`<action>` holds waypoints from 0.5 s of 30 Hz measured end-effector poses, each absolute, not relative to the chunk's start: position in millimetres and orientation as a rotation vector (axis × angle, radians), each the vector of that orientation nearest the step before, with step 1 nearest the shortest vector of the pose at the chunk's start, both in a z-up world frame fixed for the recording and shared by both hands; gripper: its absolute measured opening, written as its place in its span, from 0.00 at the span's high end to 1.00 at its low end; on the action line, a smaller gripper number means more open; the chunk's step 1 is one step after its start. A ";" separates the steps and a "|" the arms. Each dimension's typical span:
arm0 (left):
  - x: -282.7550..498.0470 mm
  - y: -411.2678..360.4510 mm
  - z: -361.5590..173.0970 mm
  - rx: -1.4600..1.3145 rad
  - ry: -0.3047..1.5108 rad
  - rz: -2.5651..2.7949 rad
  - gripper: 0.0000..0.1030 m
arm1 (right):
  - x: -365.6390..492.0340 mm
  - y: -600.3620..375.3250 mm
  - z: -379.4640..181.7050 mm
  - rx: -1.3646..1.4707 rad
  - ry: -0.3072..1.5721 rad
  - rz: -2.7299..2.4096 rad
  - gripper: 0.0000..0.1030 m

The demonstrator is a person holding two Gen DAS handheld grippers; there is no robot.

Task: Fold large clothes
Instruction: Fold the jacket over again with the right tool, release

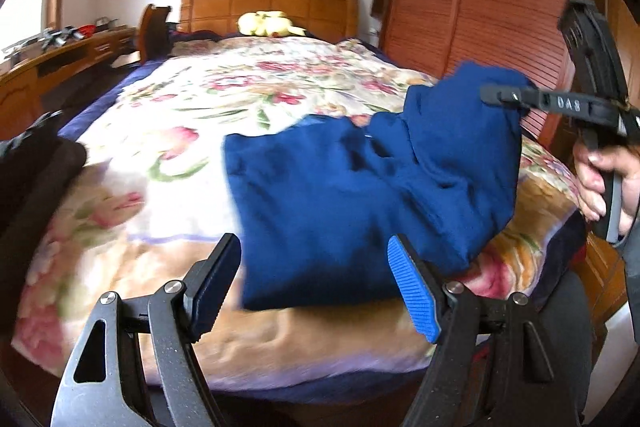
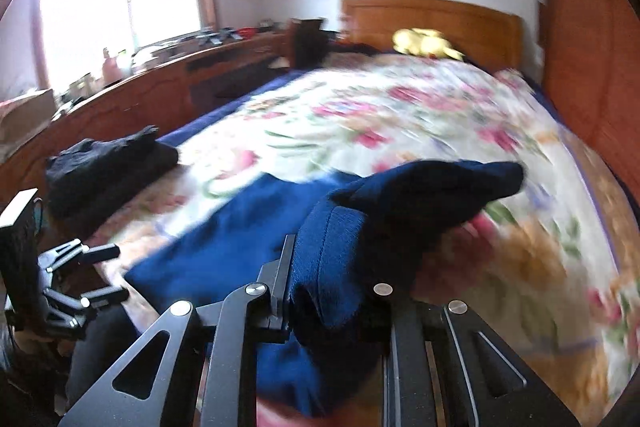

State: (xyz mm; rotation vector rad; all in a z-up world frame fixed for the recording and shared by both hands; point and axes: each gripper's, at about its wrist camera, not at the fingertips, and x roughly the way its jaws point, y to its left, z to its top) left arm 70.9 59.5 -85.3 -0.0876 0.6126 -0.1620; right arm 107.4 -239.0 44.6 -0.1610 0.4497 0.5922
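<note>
My blue garment [image 1: 344,203] lies on the flowery bed [image 1: 192,115], at the end far from the headboard [image 1: 268,5], partly folded. My right gripper [image 2: 332,291] pinches one bunched corner, lifted up, and my left gripper [image 1: 316,283] is spread wide, holding nothing. I think this fold isn't laid flat yet, so more is left.
</note>
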 end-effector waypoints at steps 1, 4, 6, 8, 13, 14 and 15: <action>67.7 68.0 -85.5 -0.092 0.612 -0.145 0.25 | 106.2 -227.4 46.0 -0.175 0.441 0.612 0.81; 64.7 87.3 -87.3 -0.102 0.616 -0.107 0.25 | 105.8 -176.2 52.0 -0.202 0.438 0.691 0.80; 61.0 98.8 -89.9 -0.111 0.618 -0.083 0.25 | 104.8 -142.0 45.7 -0.236 0.464 0.773 0.78; 58.5 106.9 -92.0 -0.120 0.621 -0.065 0.25 | 99.0 -115.6 37.5 -0.272 0.479 0.814 0.72; 54.6 118.4 -94.8 -0.129 0.625 -0.048 0.25 | 91.4 -86.5 17.5 -0.370 0.498 0.849 0.62; 55.2 119.1 -94.7 -0.127 0.625 -0.048 0.25 | 93.9 -86.1 15.2 -0.370 0.503 0.843 0.62; 56.3 118.1 -94.0 -0.125 0.623 -0.049 0.25 | 96.1 -89.6 13.0 -0.363 0.511 0.838 0.62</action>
